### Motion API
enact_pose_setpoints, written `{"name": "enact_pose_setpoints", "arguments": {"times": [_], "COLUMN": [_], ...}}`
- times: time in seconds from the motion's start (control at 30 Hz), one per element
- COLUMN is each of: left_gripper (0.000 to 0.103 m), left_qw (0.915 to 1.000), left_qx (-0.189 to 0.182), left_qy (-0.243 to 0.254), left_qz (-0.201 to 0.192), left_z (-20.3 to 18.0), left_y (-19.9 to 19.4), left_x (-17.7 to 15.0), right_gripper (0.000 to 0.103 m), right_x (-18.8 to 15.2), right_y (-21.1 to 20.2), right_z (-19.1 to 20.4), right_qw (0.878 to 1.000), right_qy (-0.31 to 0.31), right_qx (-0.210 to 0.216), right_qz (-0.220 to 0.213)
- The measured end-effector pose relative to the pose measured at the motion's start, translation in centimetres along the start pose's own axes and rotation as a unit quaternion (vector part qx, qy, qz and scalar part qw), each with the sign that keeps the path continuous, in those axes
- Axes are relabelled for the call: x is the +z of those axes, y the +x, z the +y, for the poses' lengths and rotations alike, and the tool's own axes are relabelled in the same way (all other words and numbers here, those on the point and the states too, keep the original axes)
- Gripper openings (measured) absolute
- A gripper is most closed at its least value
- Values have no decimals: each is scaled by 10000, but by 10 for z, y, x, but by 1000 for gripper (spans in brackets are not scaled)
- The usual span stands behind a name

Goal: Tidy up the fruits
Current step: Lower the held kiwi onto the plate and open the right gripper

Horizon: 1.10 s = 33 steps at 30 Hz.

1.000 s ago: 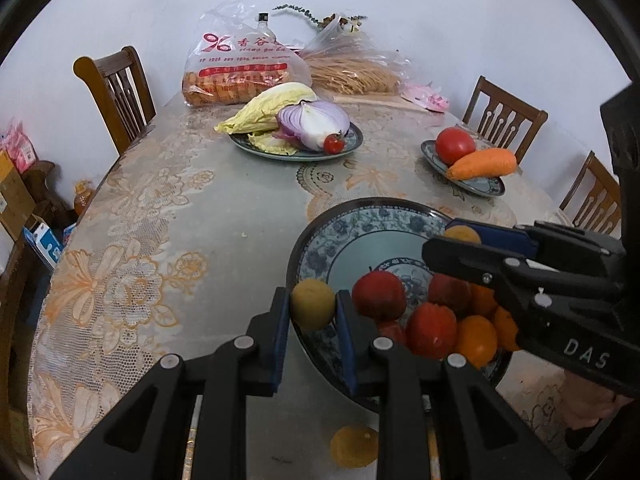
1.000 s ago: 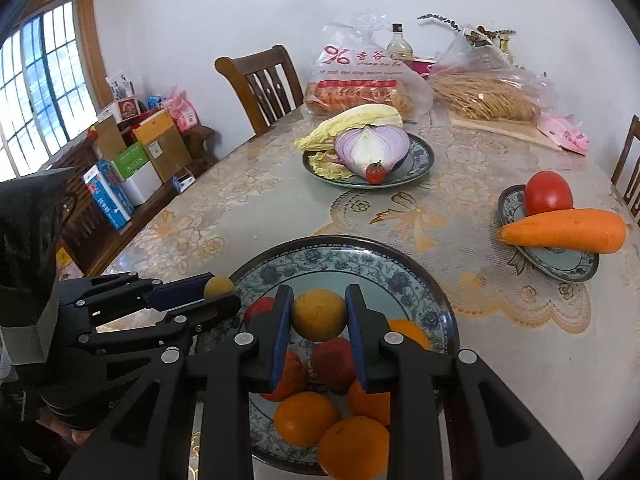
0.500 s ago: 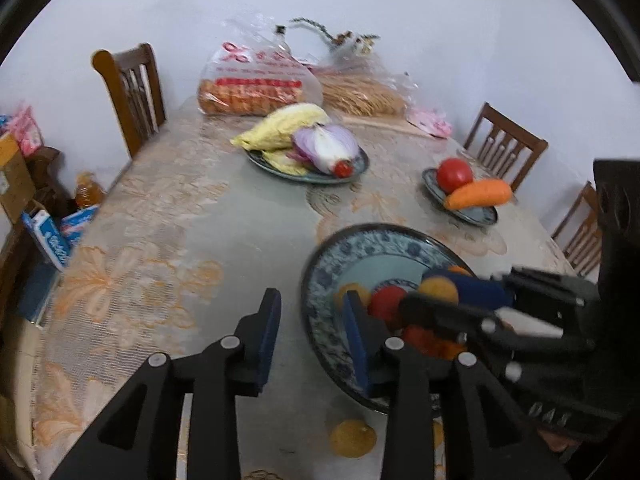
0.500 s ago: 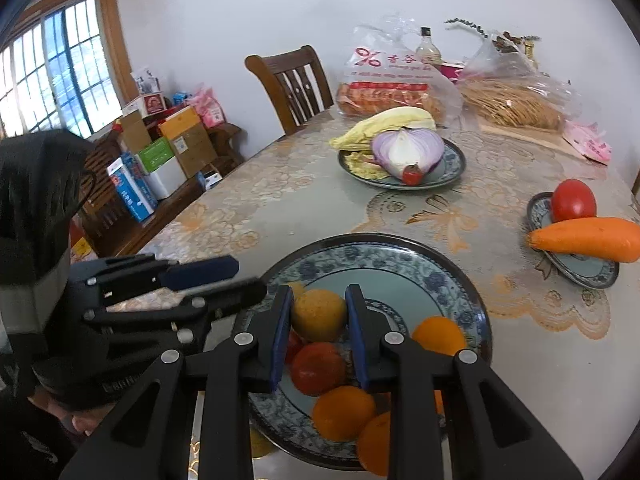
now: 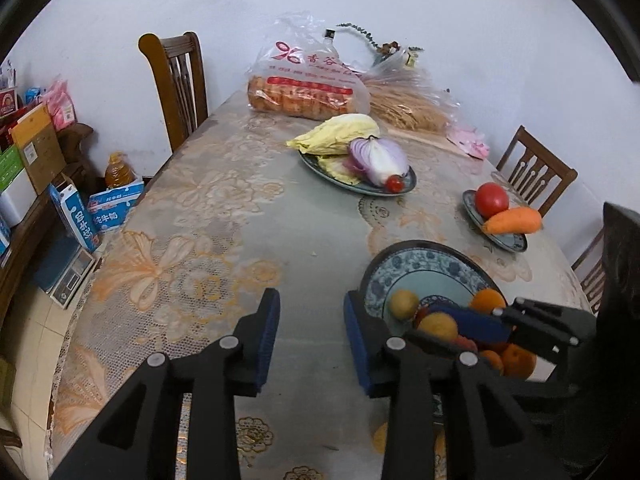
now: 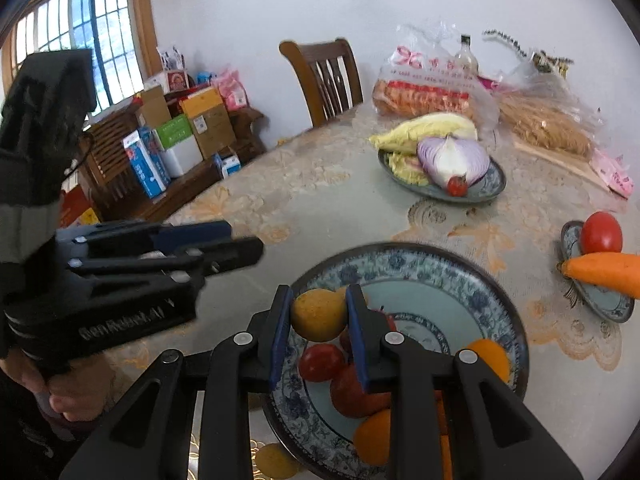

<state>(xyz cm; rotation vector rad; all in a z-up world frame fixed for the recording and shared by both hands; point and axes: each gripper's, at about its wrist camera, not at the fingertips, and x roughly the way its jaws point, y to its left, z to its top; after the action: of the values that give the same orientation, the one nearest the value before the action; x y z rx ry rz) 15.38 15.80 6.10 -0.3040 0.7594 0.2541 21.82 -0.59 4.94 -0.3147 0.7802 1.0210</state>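
The right gripper (image 6: 318,322) has its jaws clamped on a yellow fruit (image 6: 319,314), held above the near-left rim of the blue patterned plate (image 6: 448,264). The left gripper (image 5: 310,334) has its jaws spread wide with nothing between them, over the lace-covered tabletop (image 5: 224,240) just left of that plate. Oranges (image 6: 489,364) and red fruits (image 6: 321,361) lie in the plate.

Bare tablecloth (image 5: 248,240) ahead of left claw (image 5: 310,334); fruit plate (image 5: 404,258) alongside.
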Motion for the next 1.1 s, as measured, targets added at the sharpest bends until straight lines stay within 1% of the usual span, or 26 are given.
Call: {"name": "enact_pose_setpoints", "arguments": {"times": [0.07,0.13,0.2,0.23,0.27,0.33,0.5,0.57,0.7,0.83,1.1], "left_gripper": [34,34,34,34,34,34,34,34,34,34,36], "left_qw": [10000,9999,9998,9997,9996,9994,9991,9989,9985,9985,9982], "left_qx": [1,-6,-27,-49,-96,-170,-118,-162,-197,-206,-190], "left_qy": [44,110,192,237,246,287,285,302,362,350,407], "left_qz": [-12,-35,-54,-64,-78,-134,-278,-331,-355,-375,-403], "left_z": [-1,-4,-8,-10,-11,-13,-19,-23,-31,-35,-41], "left_y": [-1,-2,-2,-3,-4,-7,-21,-31,-47,-60,-74], "left_x": [-1,-2,-3,-4,-4,-4,-12,-17,-27,-33,-42], "right_gripper": [29,46,54,55,56,57,57,57,57,57,57], "right_x": [-1,-2,-1,-1,-1,-1,-6,-9,-15,-21,-30], "right_y": [3,5,0,-4,-9,-14,-34,-47,-65,-77,-102], "right_z": [3,5,5,4,3,4,9,9,10,13,22], "right_qw": [9999,9998,9999,9999,9998,9997,9991,9984,9975,9969,9949], "right_qy": [-91,-138,-132,-111,-73,-103,-180,-103,67,191,188], "right_qx": [35,55,0,-28,-49,-113,-193,-237,-172,-197,-321], "right_qz": [96,118,3,-67,-155,-177,-335,-493,-688,-738,-936]}}
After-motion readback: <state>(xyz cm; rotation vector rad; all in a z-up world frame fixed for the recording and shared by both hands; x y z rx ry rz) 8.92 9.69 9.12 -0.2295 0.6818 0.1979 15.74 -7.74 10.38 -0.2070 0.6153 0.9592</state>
